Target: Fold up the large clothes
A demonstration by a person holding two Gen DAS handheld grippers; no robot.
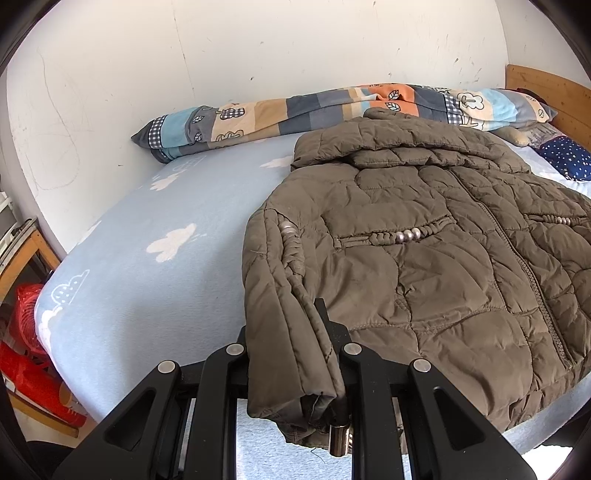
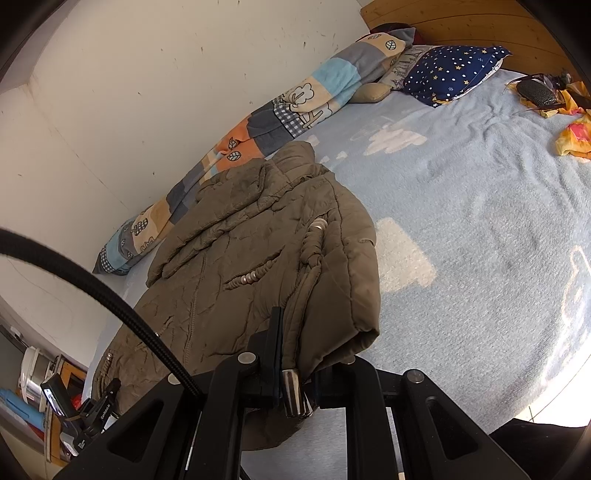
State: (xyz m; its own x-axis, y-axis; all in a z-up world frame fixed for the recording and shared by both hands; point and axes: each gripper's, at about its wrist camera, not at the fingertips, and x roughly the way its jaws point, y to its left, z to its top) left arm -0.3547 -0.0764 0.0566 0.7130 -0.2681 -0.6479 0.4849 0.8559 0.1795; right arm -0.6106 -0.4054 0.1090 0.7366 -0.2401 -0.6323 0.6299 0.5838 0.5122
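An olive-brown quilted jacket (image 1: 424,236) lies front up on the light blue bed sheet (image 1: 155,229), collar toward the wall. It also shows in the right wrist view (image 2: 236,251). My left gripper (image 1: 295,354) is shut on the jacket's left sleeve (image 1: 280,332), whose cuff hangs over the jaws. My right gripper (image 2: 295,350) is shut on the jacket's right sleeve (image 2: 340,295), which drapes over its fingers. Both sleeves are lifted slightly near the jacket's hem, at the near edge of the bed.
A rolled patchwork quilt (image 1: 295,107) lies along the wall behind the jacket. A navy star pillow (image 2: 450,70) and a wooden headboard (image 2: 461,22) are at the right end. Yellow cloth and a dark case (image 2: 535,96) lie far right. Red baskets (image 1: 26,343) stand on the floor at left.
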